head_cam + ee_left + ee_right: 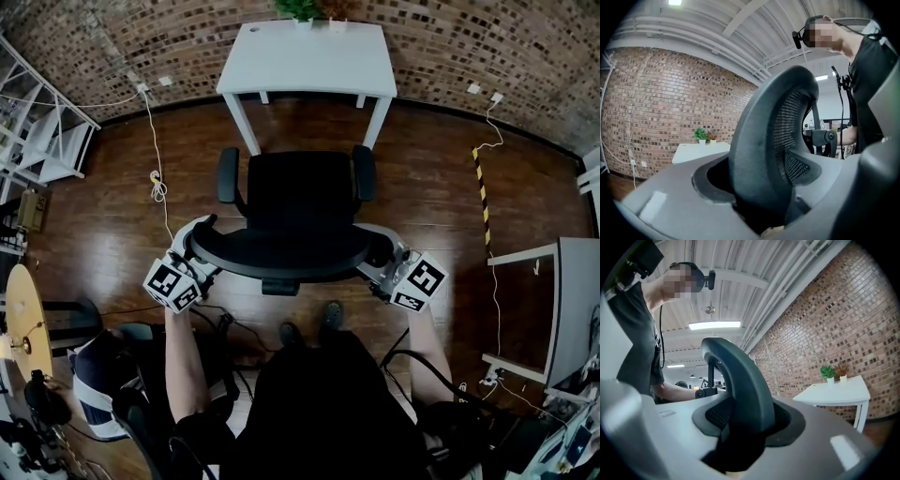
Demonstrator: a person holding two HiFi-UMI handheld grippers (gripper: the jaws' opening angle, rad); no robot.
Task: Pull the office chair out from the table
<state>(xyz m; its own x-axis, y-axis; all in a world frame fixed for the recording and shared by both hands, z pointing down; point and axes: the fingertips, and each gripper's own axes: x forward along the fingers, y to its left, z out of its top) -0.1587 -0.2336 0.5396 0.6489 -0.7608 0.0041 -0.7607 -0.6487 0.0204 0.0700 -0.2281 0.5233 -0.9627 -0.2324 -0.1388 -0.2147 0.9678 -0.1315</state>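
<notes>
**Spotter A:** Your left tongs (pixel 199 239) are pinching the left edge of the backrest (pixel 281 251). In the left gripper view the padded rim and its mesh fill the gap between the jaws.

**Spotter B:** Your right tongs (pixel 382 255) are doing the same on the other side. They are clamped on the right edge of that backrest, and in the right gripper view the dark rim rises straight out from between the jaws. Both tongs point roughly level, toward the brick wall (pixel 469 47).

**Spotter A:** The office chair (pixel 298 202) stands on the wooden floor (pixel 441 187), right in front of you. Its back is turned to you and its seat faces the white counter (pixel 309 56).

**Spotter B:** In the head view the seat lies on your side of the counter's legs, not under its top. The two armrests, left (pixel 228 175) and right (pixel 364 172), reach toward the counter but are apart from it.

**Spotter A:** The counter sits against the wall, with small potted plants (pixel 300 9) along its far edge.

**Spotter B:** Your shoes (pixel 330 312) show just below the backrest, close to the chair's base.
</notes>
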